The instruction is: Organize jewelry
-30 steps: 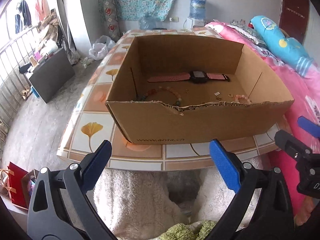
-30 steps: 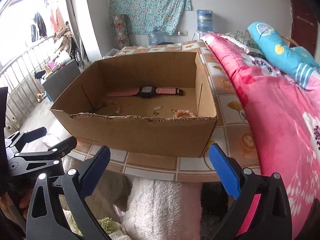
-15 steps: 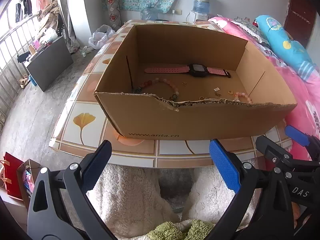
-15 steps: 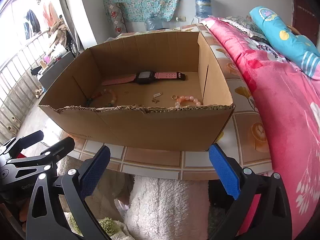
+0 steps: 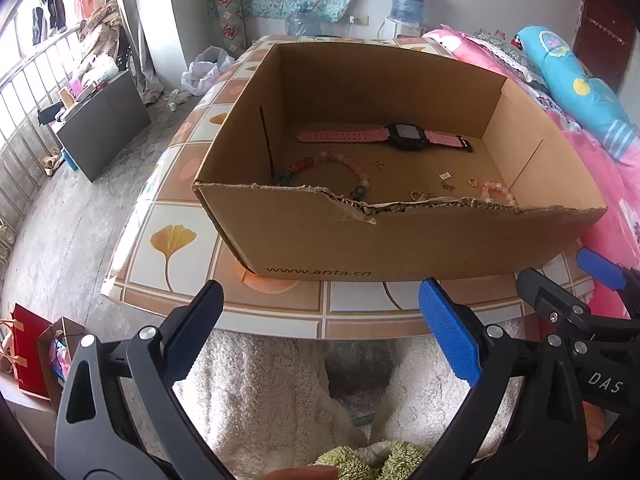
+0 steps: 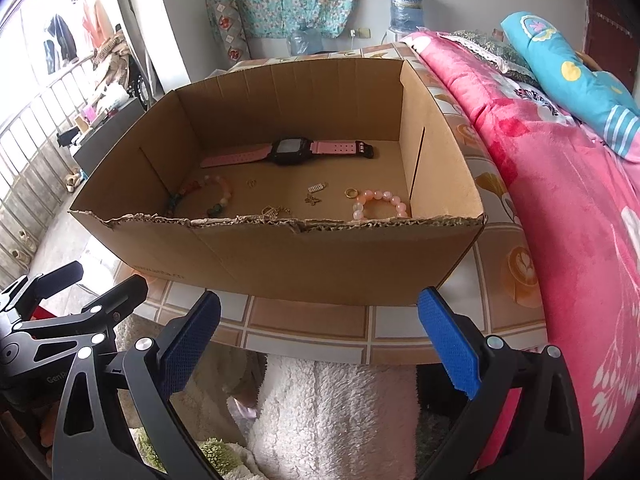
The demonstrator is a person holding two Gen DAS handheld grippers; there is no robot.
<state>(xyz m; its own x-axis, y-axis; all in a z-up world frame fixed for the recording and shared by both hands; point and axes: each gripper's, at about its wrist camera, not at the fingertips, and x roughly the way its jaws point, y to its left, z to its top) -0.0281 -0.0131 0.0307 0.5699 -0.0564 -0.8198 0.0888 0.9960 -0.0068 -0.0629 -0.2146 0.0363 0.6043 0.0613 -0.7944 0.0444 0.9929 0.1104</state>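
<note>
Both tongs gape empty before the box, jewelry ahead and below.

The pink watch (image 6: 292, 151) lies crosswise at the far wall; the pale bead bracelet (image 6: 380, 202) sits nearer the right gripper (image 6: 320, 340) than the left gripper (image 5: 320, 332).

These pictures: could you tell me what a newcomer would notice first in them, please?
The open cardboard box on the tiled table fills the middle of both views. On its floor a pink watch lies by the far wall, with two bead bracelets and small gold pieces nearer. Both grippers, left and right, hang open before the table.
</note>
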